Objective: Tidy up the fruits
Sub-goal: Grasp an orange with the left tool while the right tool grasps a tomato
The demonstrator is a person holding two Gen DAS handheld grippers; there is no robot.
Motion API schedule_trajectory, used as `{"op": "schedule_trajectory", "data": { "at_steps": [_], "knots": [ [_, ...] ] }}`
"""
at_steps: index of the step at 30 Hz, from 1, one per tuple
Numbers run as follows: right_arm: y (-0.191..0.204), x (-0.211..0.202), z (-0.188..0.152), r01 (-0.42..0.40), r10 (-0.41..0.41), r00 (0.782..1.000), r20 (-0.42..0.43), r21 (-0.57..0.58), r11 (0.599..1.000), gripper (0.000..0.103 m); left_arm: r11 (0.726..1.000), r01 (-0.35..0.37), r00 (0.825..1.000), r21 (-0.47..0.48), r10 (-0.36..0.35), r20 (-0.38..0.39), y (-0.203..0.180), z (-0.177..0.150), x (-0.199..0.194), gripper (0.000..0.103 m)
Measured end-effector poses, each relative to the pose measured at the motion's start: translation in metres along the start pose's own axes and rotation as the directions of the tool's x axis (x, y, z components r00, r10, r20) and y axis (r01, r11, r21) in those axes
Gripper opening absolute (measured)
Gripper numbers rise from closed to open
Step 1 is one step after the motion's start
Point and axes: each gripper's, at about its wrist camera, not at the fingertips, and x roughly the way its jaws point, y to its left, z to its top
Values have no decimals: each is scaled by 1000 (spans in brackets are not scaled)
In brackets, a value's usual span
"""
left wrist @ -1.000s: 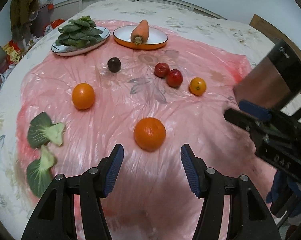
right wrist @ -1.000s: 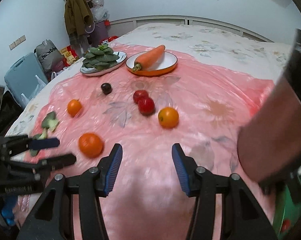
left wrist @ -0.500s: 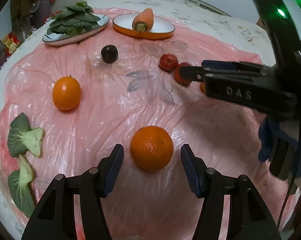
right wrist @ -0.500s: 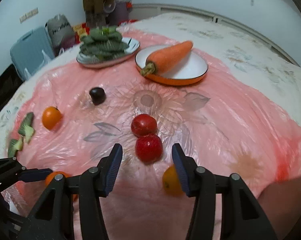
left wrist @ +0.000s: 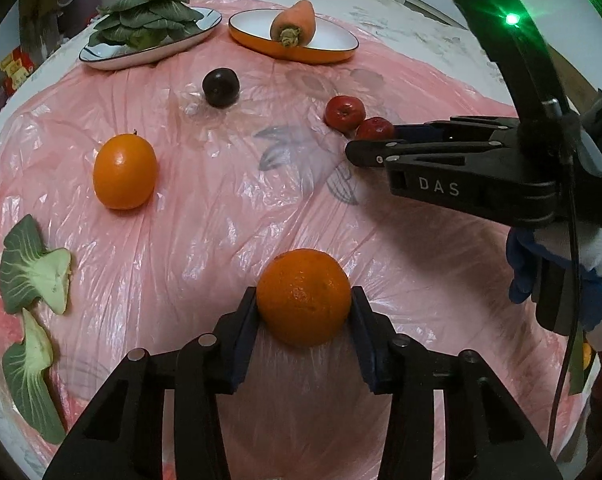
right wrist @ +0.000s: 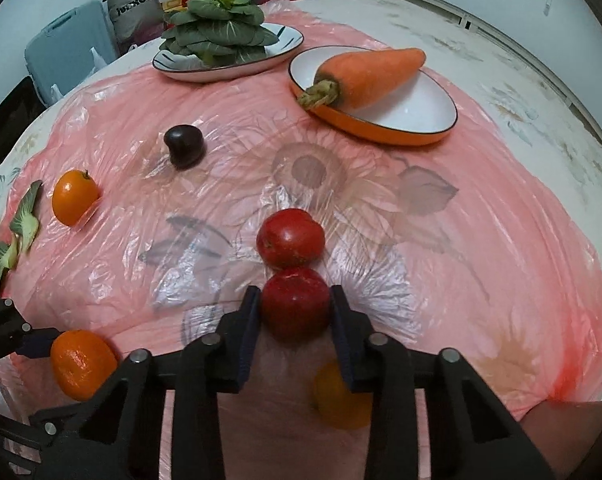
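Orange against blue pads: the left tongs (left wrist: 303, 305) have a fat orange (left wrist: 303, 297) seated between them, both pads touching its sides, so I judge them clenched on it, though whether it has left the pink plastic sheet (left wrist: 205, 216) I cannot tell. It sits near the sheet's near edge, a little left of the middle.

Over on the right, the right tongs (right wrist: 295, 312) are pinched on the nearer of 2 red apples (right wrist: 295, 305), pads pressed to its left and right flanks. That apple sits in the middle of the sheet and touches the second red apple (right wrist: 290, 237) directly beyond it, along the line of the fingers. That is the relation the next move turns on: pulling up or back frees the gripped apple cleanly, while any push forward would shove its neighbour toward the orange-rimmed dish (right wrist: 385, 114) at the far edge, where a carrot (right wrist: 365, 74) lies diagonally.

A small orange (right wrist: 343, 396) lies blurred beneath the right tongs, close to the near edge. Another orange (left wrist: 125, 172) rests toward the left edge, nearer the left hand, and a dark plum (left wrist: 221, 87) lies beyond it, short of the plate of greens (left wrist: 149, 26) at the far-left corner. 2 loose green leaves (left wrist: 35, 272) lie at the near-left edge.
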Motion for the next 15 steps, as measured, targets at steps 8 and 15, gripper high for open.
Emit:
{"op": "schedule_trajectory", "data": {
  "at_steps": [8,15],
  "knots": [
    [0,-21,-7,4,-6,998,58,34,999,30,1000,16,1000,-26,-16,15,2,-1,-6,38],
    [3,-50,-14,-2,-7,993,119,74,997,30,998,37,999,-50,-35,36,4,-7,-19,38]
  ]
}}
